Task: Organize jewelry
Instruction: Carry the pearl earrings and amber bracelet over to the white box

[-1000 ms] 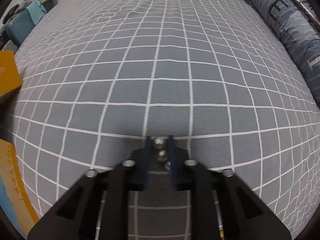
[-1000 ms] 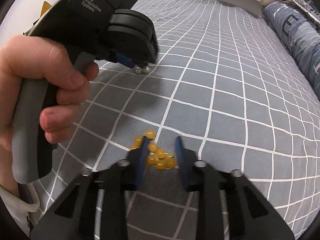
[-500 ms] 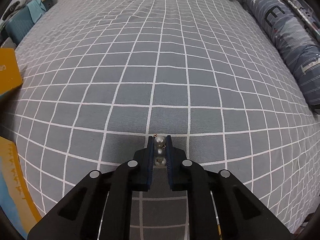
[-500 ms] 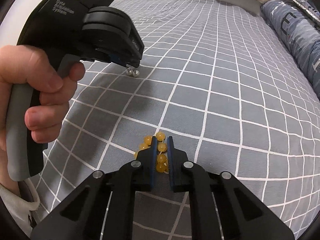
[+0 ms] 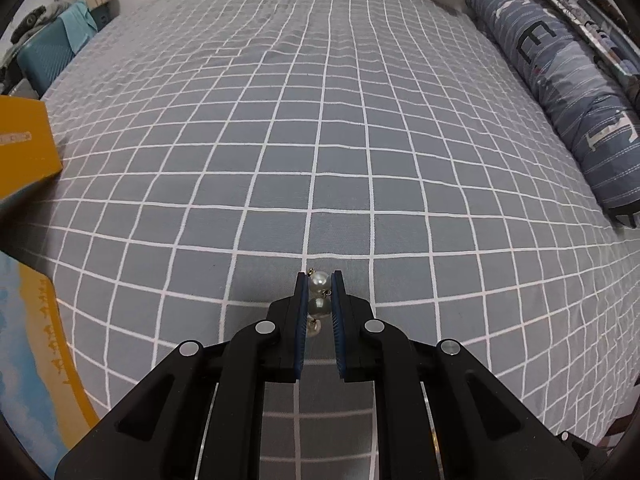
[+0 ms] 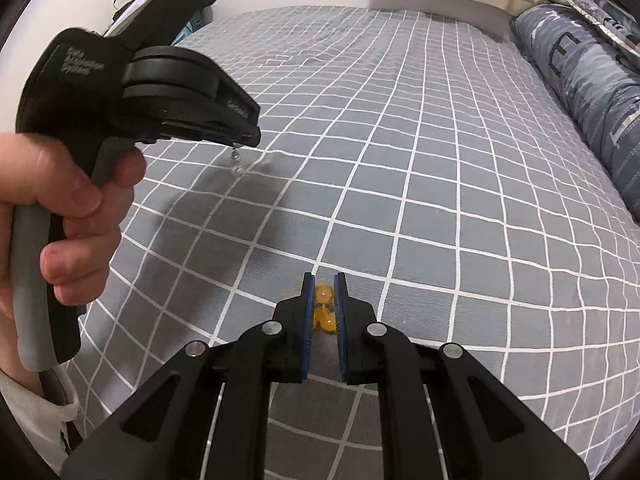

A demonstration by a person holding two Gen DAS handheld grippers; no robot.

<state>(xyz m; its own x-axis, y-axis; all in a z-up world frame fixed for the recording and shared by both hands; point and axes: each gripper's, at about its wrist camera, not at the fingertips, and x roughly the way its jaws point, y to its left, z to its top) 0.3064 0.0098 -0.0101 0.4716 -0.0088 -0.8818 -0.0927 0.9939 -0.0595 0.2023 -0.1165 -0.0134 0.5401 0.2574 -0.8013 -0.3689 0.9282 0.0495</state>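
Both tools clamped: your left tool on pearl earrings, right tool on amber bead strand; light, slippery, so pinch mid-bead.

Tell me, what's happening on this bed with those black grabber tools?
A person is sorting jewelry with a handheld gripper in each hand. The left gripper is shut on a string of pearls, and the right gripper is shut on a strand of yellow beads. Both point down at the checked bedspread. In the right view, the left hand holds its tool above the cover, with pearls dangling from its tip. An orange box sits at the left edge.
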